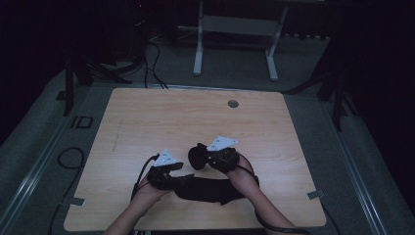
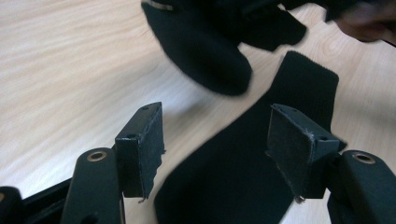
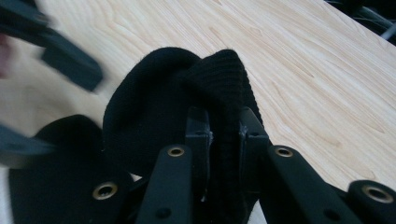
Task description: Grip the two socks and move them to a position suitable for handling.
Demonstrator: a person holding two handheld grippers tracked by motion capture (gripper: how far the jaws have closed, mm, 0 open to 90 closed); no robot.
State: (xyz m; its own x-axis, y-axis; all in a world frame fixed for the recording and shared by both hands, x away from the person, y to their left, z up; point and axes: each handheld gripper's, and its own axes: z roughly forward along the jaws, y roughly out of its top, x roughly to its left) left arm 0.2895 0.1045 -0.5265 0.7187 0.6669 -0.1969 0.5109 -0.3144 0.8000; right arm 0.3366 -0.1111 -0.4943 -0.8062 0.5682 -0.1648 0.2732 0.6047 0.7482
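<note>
My right tongs are clamped on a fold of one black sock, lifted off the tabletop near its middle, toward 6 o'clock. My left tongs stand apart, gripping nothing, over a second sock lying flat, at 7 o'clock from the first.
</note>
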